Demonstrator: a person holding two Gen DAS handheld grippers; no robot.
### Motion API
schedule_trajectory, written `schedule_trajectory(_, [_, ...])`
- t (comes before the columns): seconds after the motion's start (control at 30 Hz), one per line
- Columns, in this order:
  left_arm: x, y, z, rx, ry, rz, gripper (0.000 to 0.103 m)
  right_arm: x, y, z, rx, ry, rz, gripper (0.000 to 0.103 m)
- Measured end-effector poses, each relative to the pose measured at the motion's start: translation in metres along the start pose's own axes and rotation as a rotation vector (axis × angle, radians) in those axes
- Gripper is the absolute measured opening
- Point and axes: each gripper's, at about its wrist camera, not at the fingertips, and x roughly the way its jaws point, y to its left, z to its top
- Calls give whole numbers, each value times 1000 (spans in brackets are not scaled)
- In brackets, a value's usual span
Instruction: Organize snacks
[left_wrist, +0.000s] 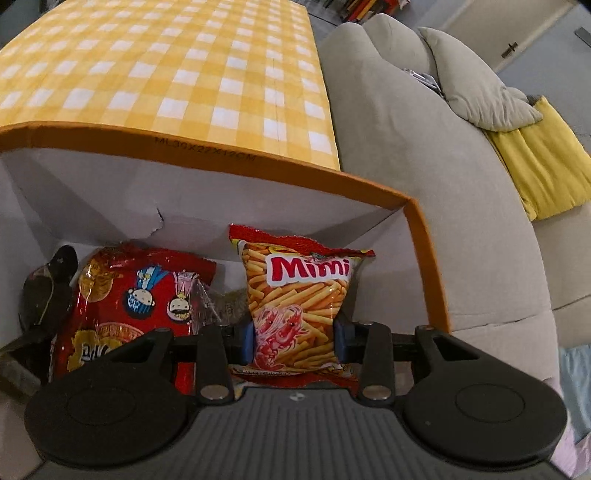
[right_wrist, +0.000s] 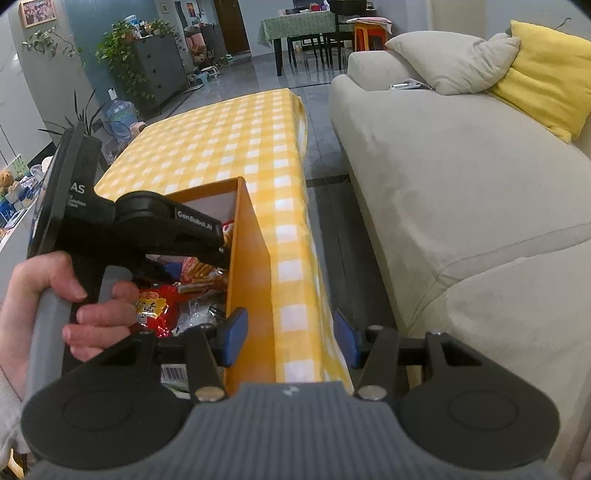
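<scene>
Left gripper (left_wrist: 294, 341): jaws narrow, blue pads pressed on both sides of the Mimi snack bag (left_wrist: 301, 295), which is held upright inside the orange box (left_wrist: 424, 258) toward its right wall. Right gripper (right_wrist: 290, 338): jaws partly apart, nothing between them; it straddles the near right wall of the box, left pad over the box interior, right pad over the checked tablecloth (right_wrist: 229, 147). Box contents, left wrist view: red snack bag (left_wrist: 140, 295) with cartoon faces just left of the Mimi bag, dark packet (left_wrist: 48, 295) at far left. Box stands on the table, near its right edge; grey sofa (right_wrist: 461, 184) lies beyond a strip of floor. Risks, as judged: the Mimi bag is pinched low on its body, so letting go while it stands could leave it toppling onto the red bag or leaning untidily; a harder squeeze could crush the sticks or burst the seal. The right gripper's pad sits close to the box wall, and a nudge there could shove the box toward the table edge. The person's hand (right_wrist: 74, 299) on the left gripper's handle crowds the box opening, so the two tools could collide.
</scene>
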Motion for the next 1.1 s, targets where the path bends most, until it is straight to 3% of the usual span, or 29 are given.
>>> schedule_trajectory(0.2, [2,-14,-12,79,-60,64,49,-2,-1,-1,8,-8,4,51])
schedule_trajectory(0.3, [2,-15,-12,61,-54,72,51,-1,-2,-2,17,-4,3,50])
schedule_trajectory(0.43, [2,-20,-13,140,-46,69,54,-3,-2,-2,18,-4,1,50])
schedule_trajectory(0.57, [-1,-16,-9,122,-27,52,56,-10,-2,1,26,-18,6,50])
schedule_trajectory(0.7, [-19,-13,-10,133,-28,26,64,-20,-2,1,36,-32,14,50])
schedule_trajectory(0.9, [-53,-7,-11,136,-45,-8,64,-36,5,-3,34,-44,16,50])
schedule_trajectory(1.03, [-81,-4,-15,153,-33,16,64,-51,10,-6,34,-53,10,50])
schedule_trajectory(1.1, [-97,-6,-17,176,6,68,61,-59,14,-7,32,-58,7,50])
